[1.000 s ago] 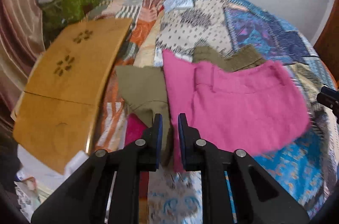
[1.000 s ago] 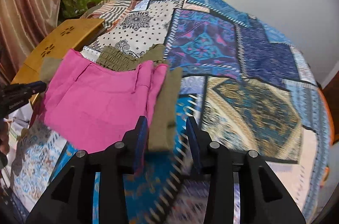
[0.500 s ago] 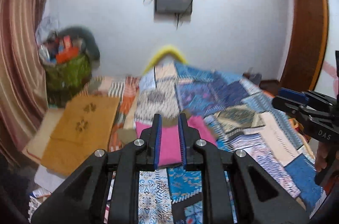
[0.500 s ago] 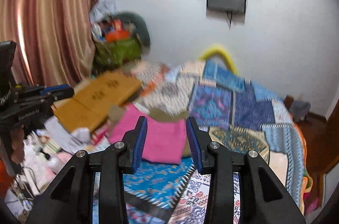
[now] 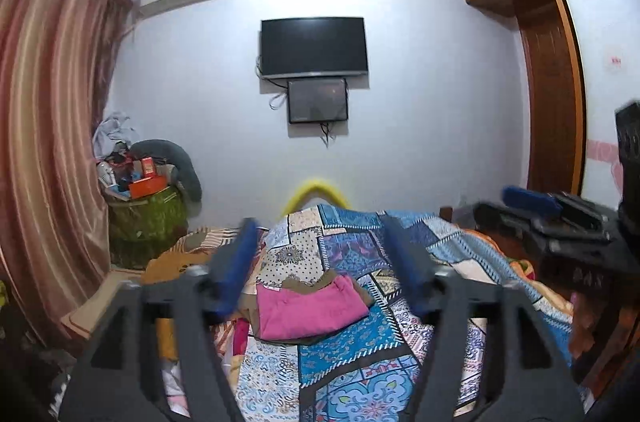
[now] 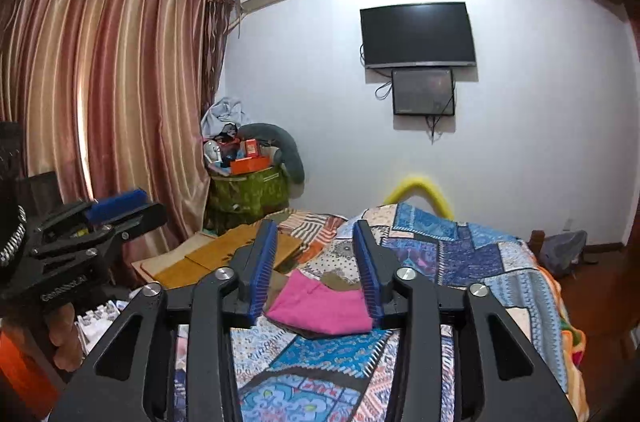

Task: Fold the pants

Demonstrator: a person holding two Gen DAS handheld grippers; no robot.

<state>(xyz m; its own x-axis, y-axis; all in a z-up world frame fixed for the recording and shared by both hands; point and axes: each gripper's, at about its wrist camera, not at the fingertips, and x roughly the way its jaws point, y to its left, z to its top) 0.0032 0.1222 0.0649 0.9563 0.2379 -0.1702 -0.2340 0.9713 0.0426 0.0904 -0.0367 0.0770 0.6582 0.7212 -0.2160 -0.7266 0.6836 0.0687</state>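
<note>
Having pulled back, both grippers' jaws gape above folded pink pants (image 5: 310, 310).

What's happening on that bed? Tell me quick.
A person is folding pants with a gripper in each hand. The pink pants lie folded on the quilt, on top of an olive garment. The left gripper and right gripper are open, held above the bed, gripping nothing.
</note>
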